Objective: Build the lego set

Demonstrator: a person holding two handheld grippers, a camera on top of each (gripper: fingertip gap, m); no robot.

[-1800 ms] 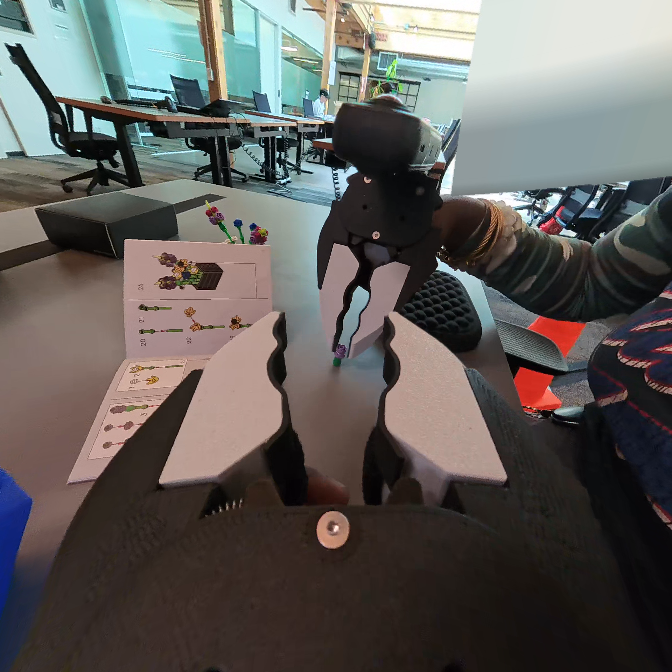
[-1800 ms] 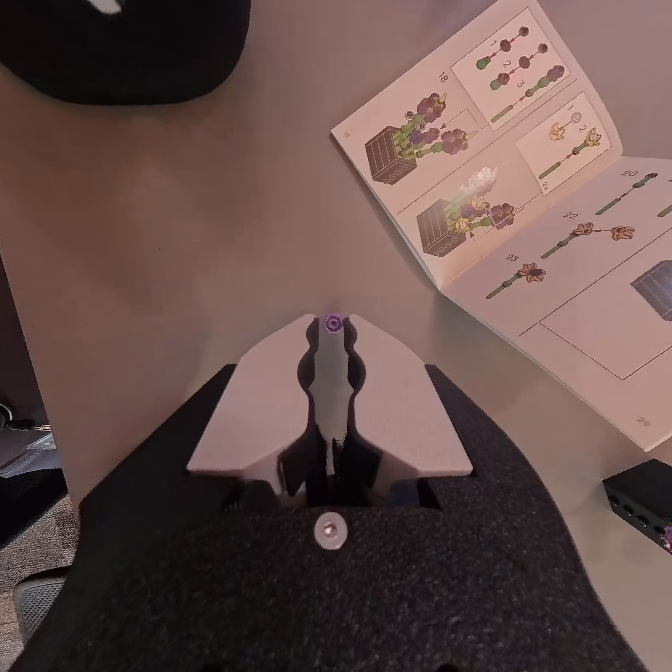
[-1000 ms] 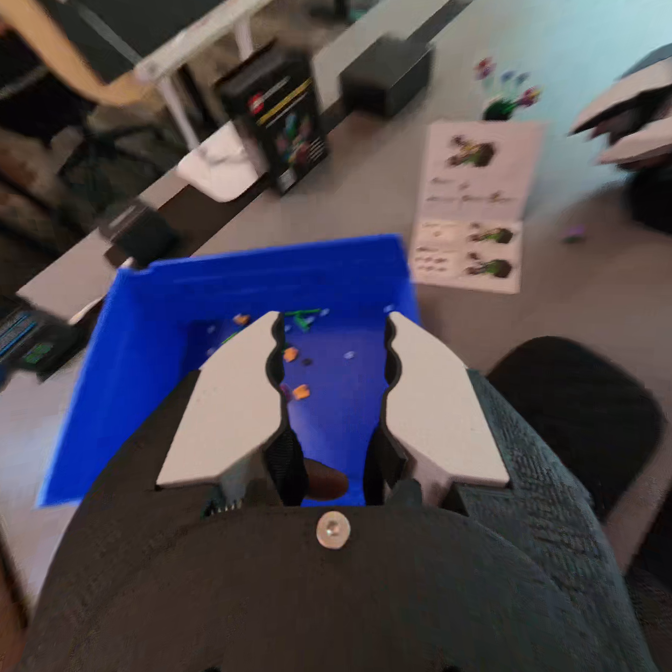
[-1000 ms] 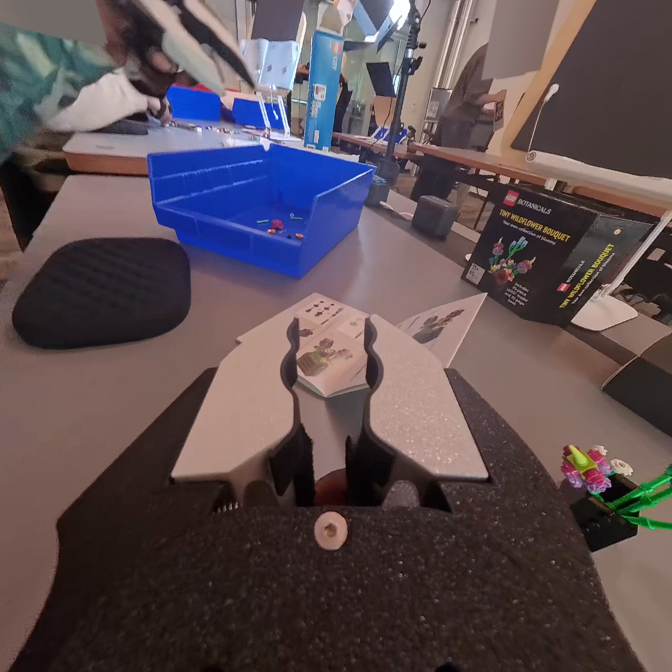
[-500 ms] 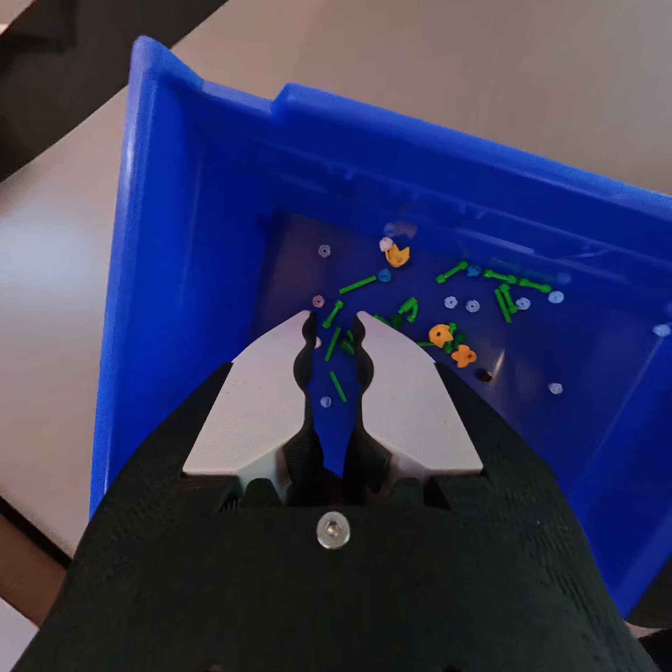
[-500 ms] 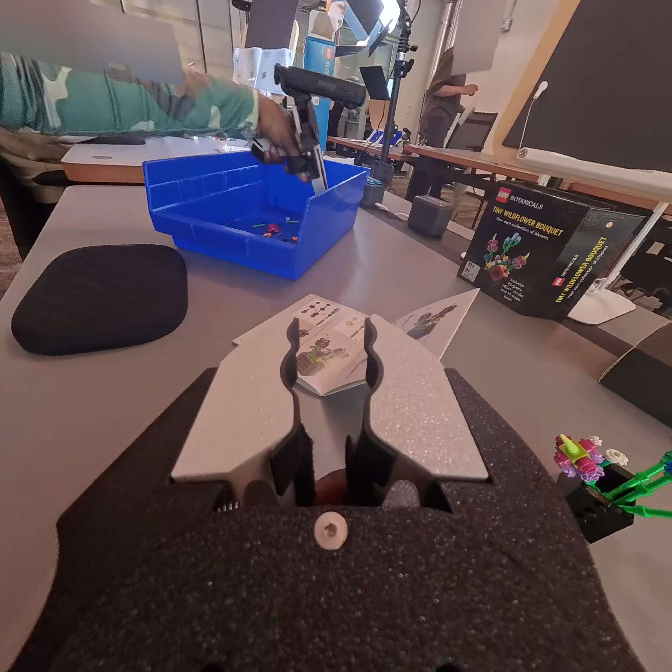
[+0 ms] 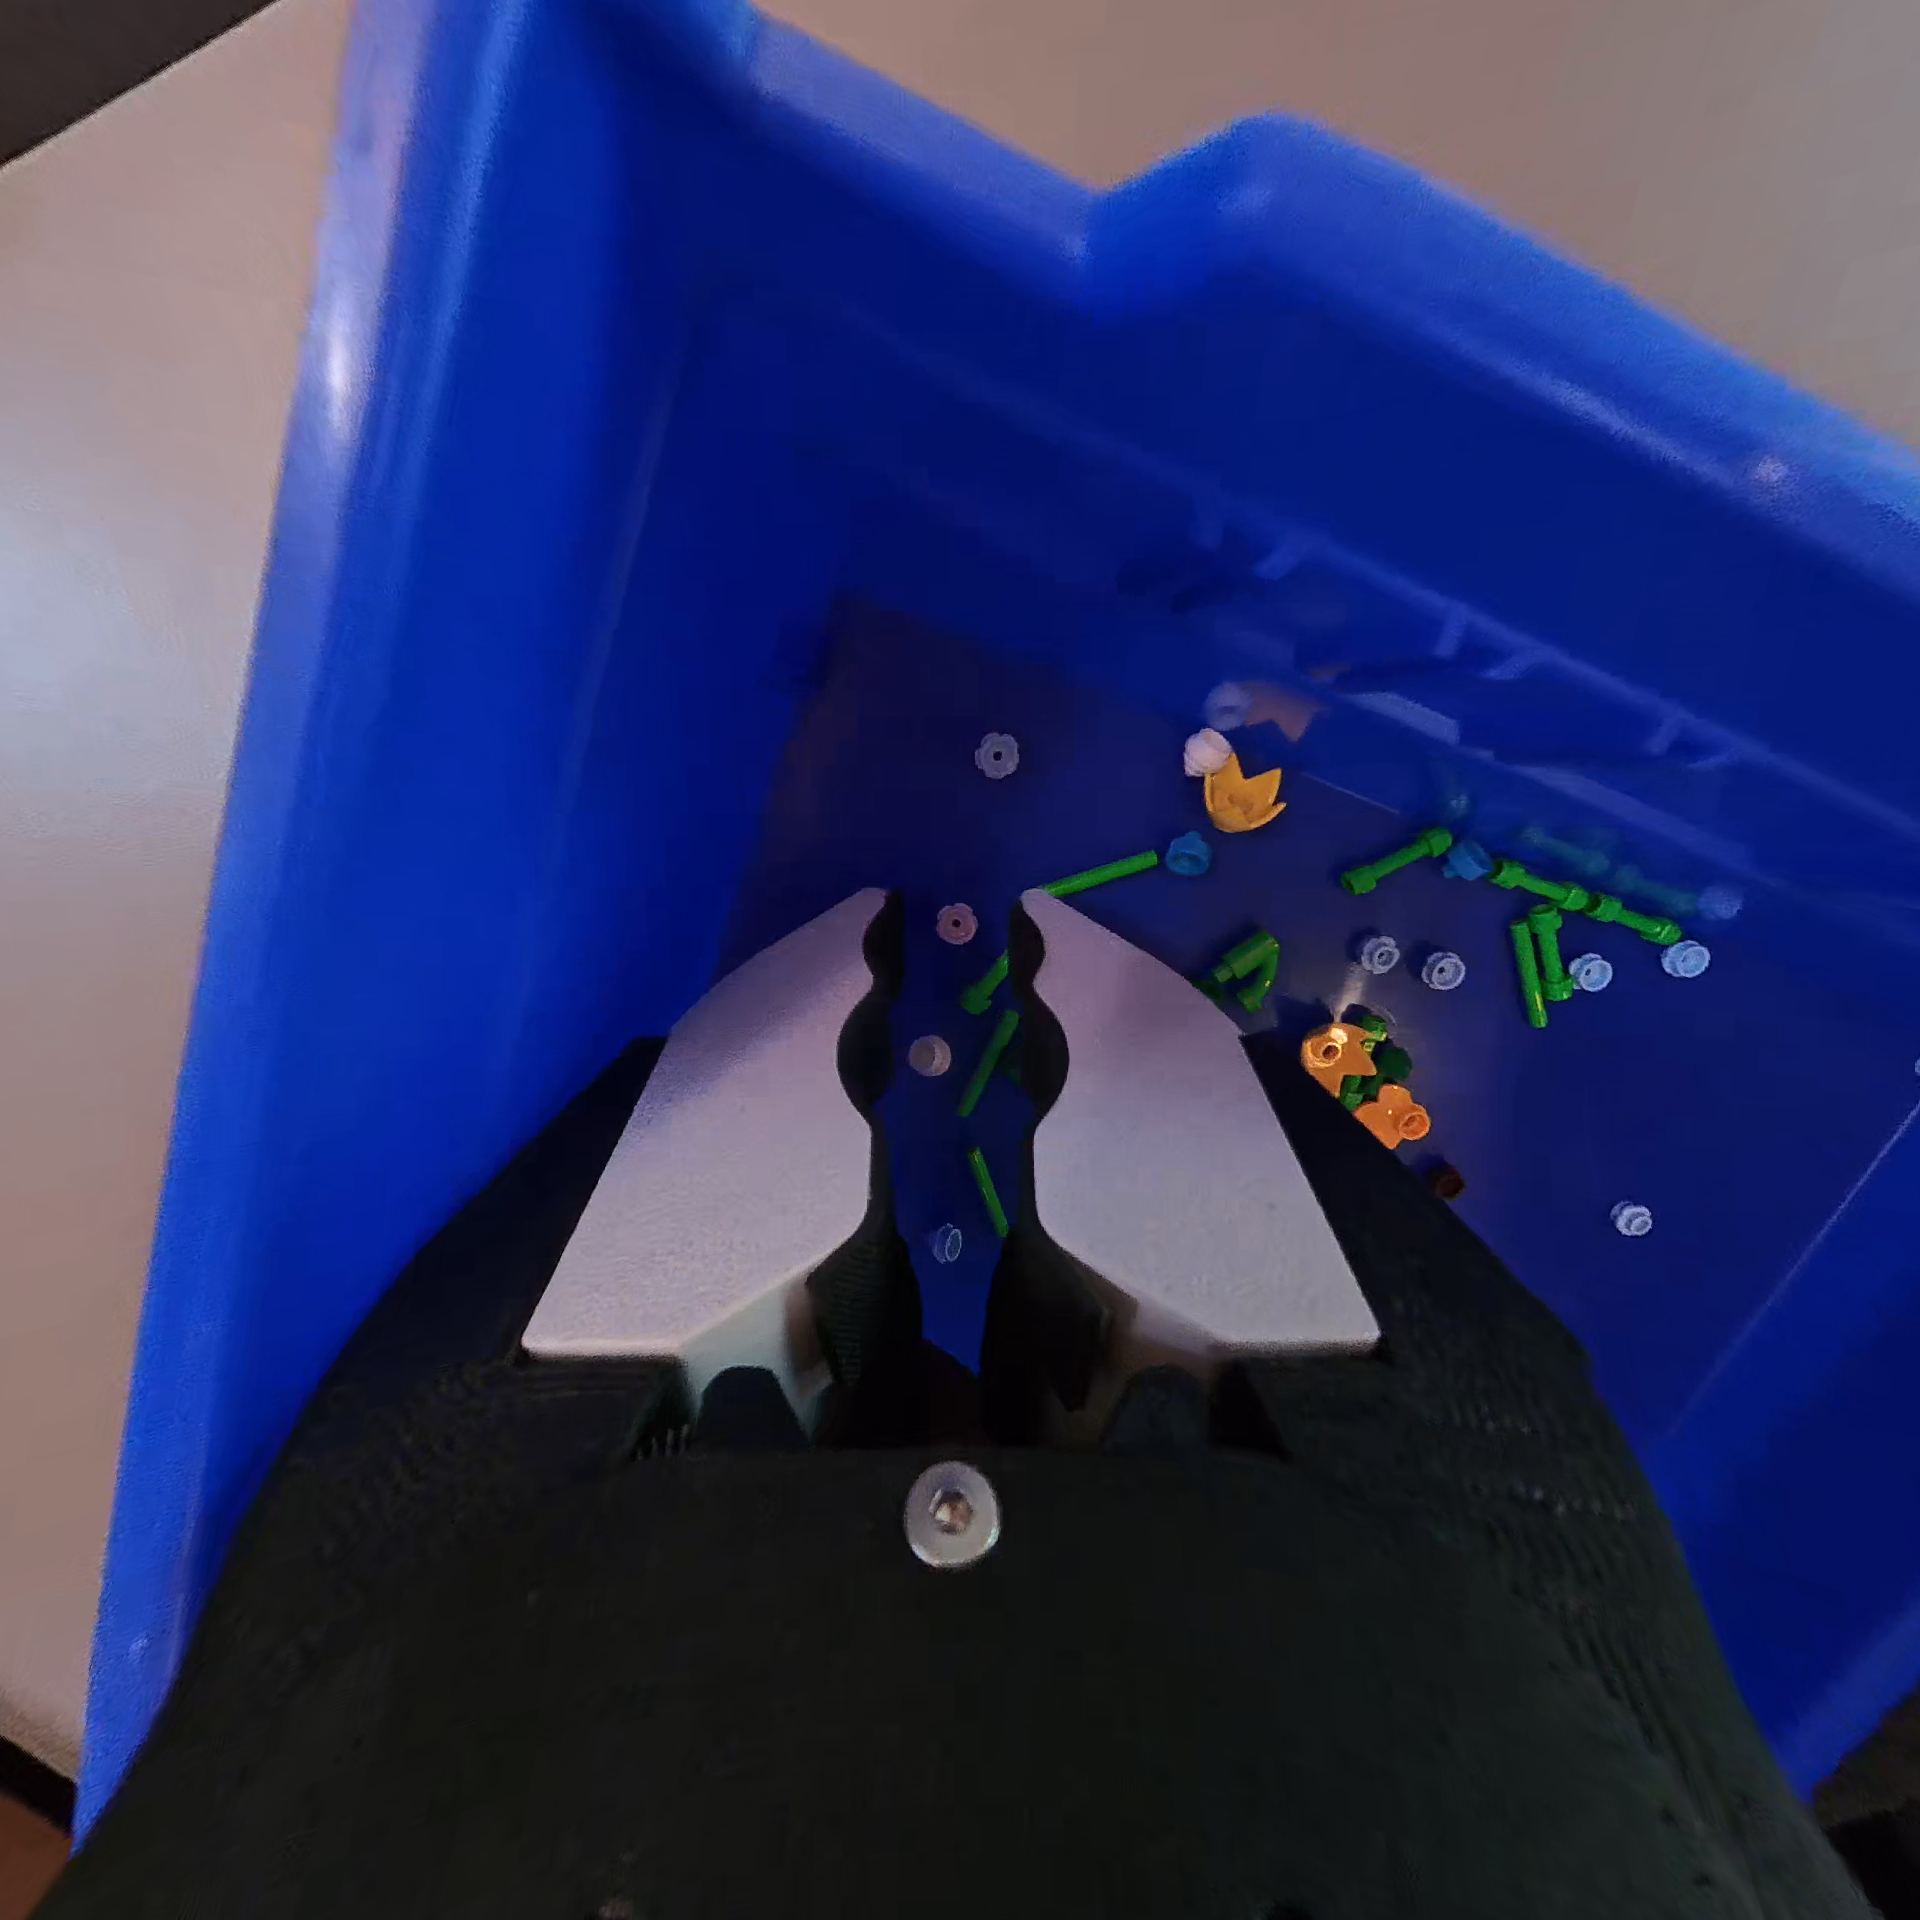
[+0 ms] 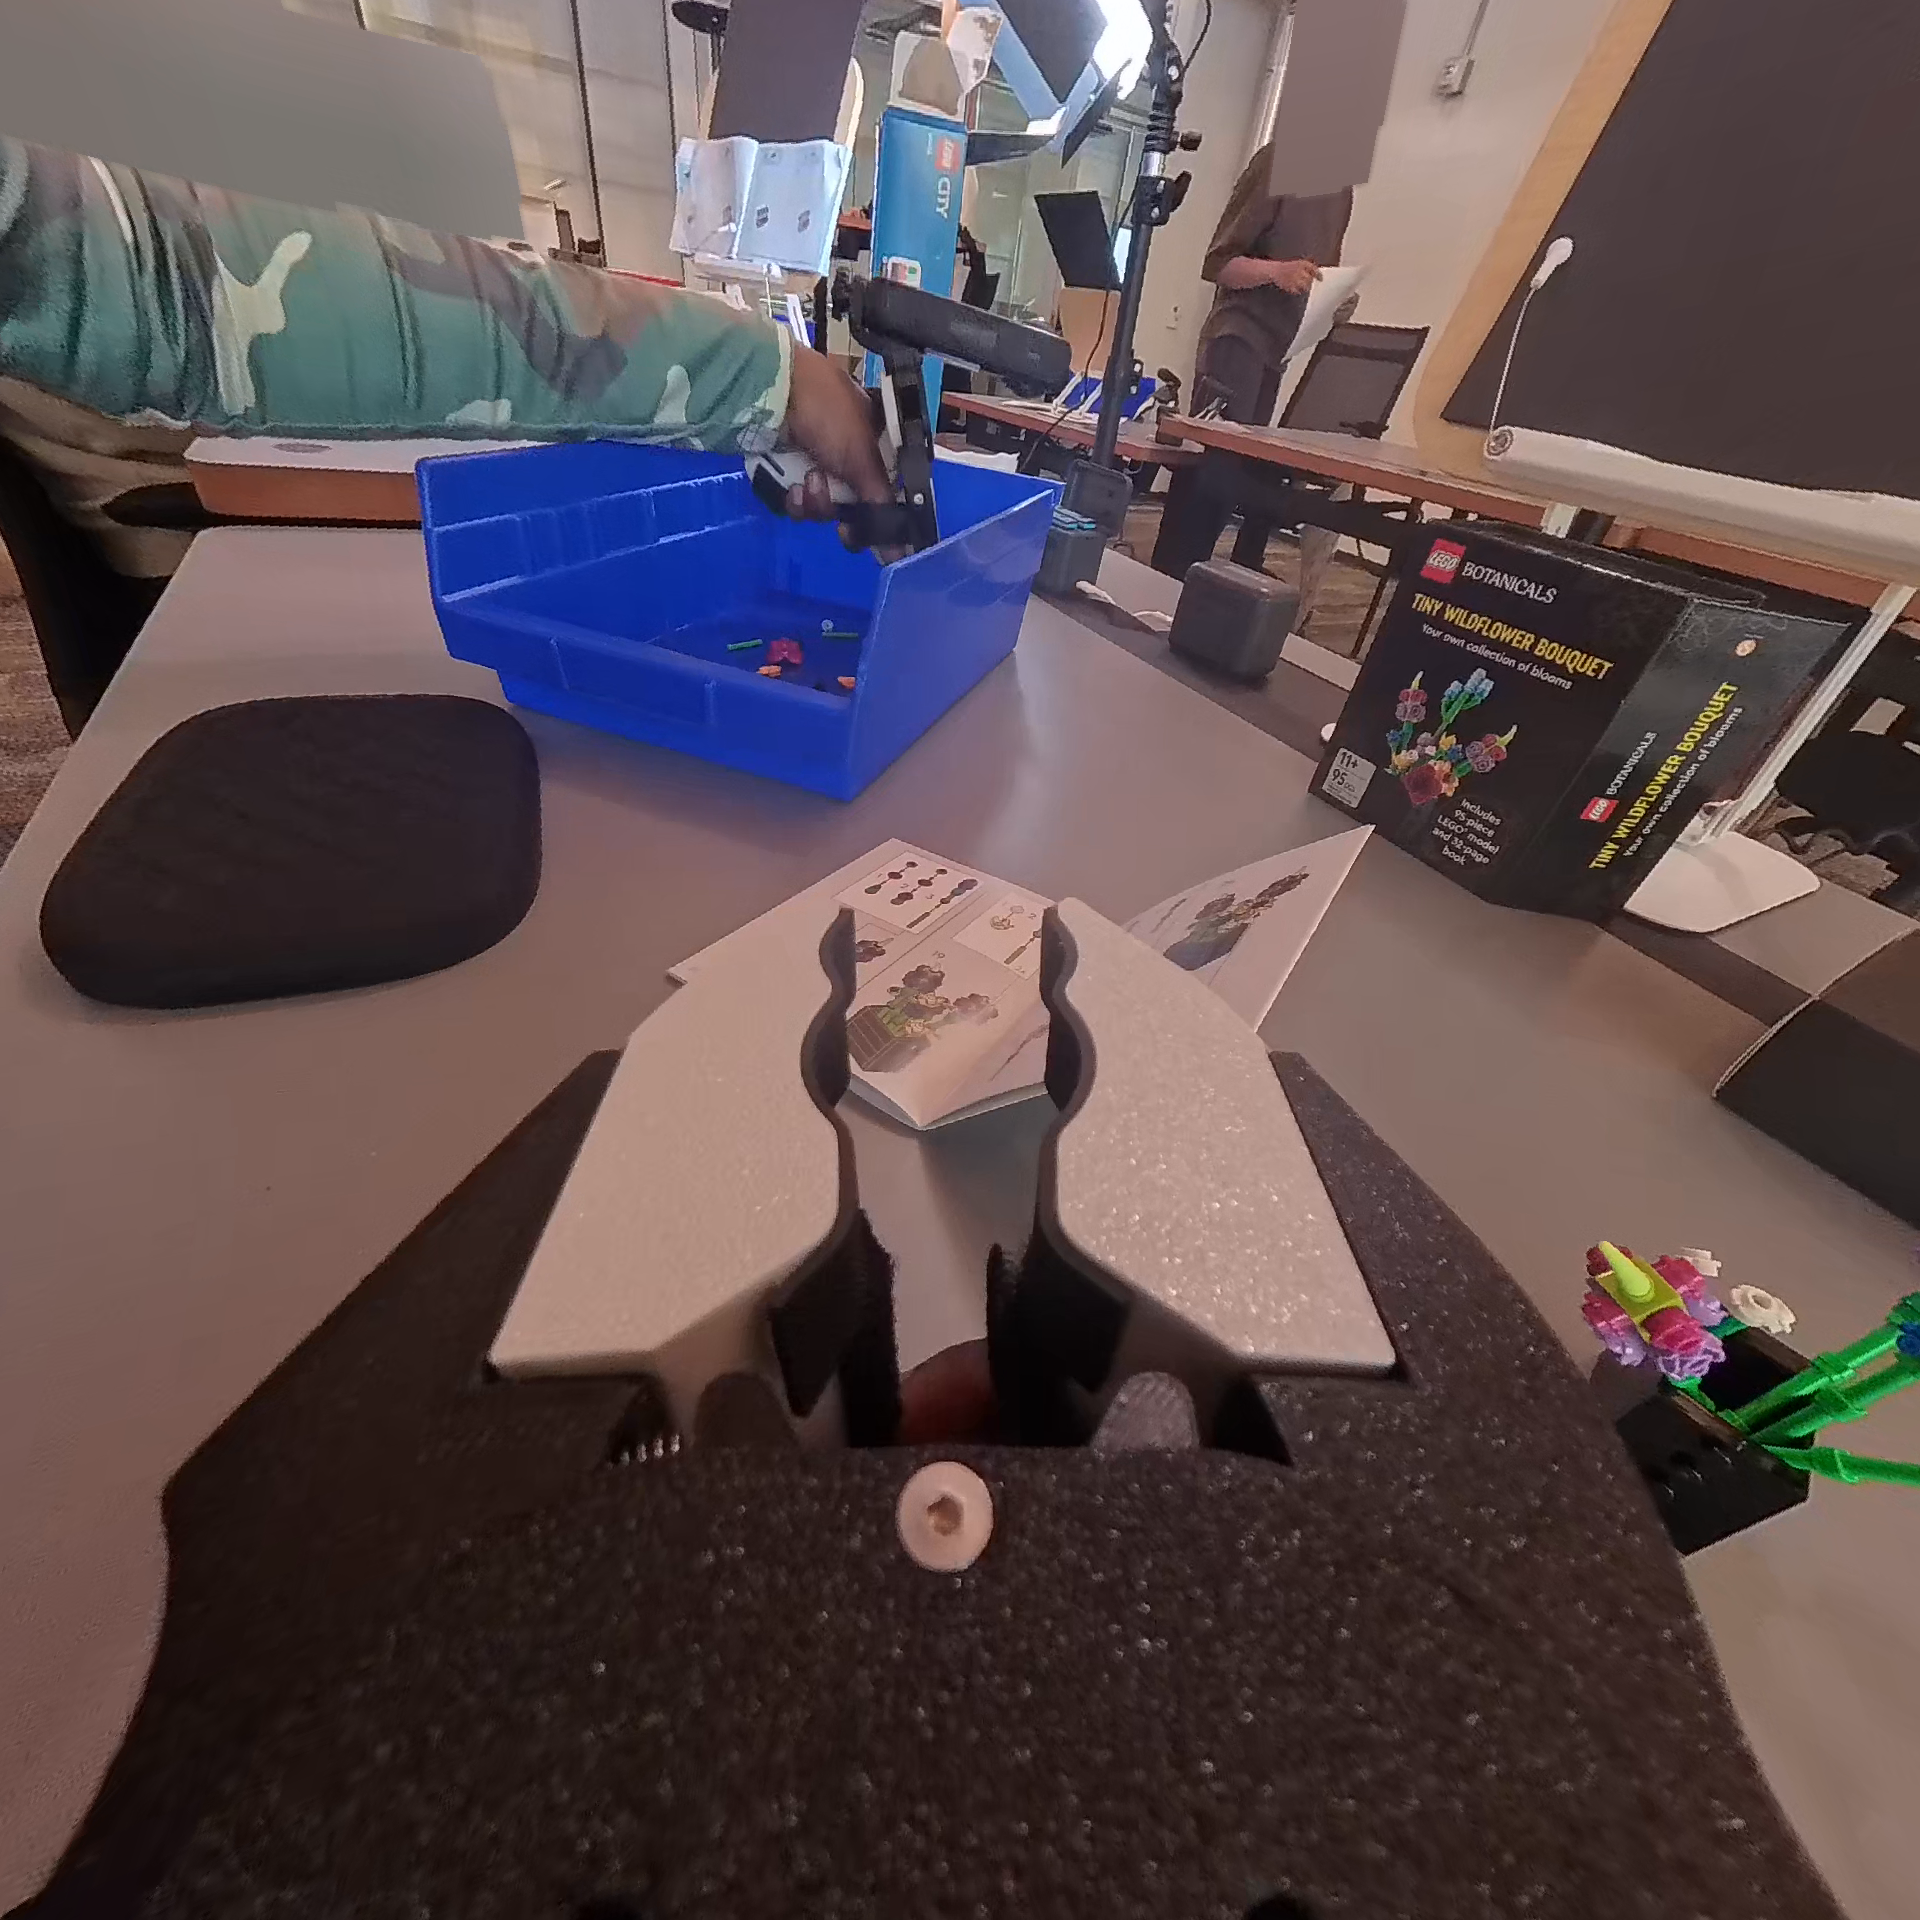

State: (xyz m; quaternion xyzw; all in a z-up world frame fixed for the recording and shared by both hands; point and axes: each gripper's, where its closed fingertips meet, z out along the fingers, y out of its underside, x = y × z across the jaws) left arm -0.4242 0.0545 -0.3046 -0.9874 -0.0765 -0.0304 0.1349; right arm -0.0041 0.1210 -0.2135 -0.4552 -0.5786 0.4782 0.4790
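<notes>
Having dropped deeper into the blue plastic bin (image 7: 582, 644), the left gripper (image 7: 954, 914), jaws narrowly parted, nears a green stem piece (image 7: 985, 982); right gripper (image 8: 940, 925) idles, jaws spread.

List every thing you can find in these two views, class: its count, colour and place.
bin: one, blue, far side of the table
loose lego pieces: many, green, orange, pale, on the bin floor
pad: one, black, left of the booklet
instruction booklet: one, white, open, table centre
lego box: one, black, right
flower model: one, black base, near right
left gripper: open, inside the bin
right gripper: open, over the table
</notes>
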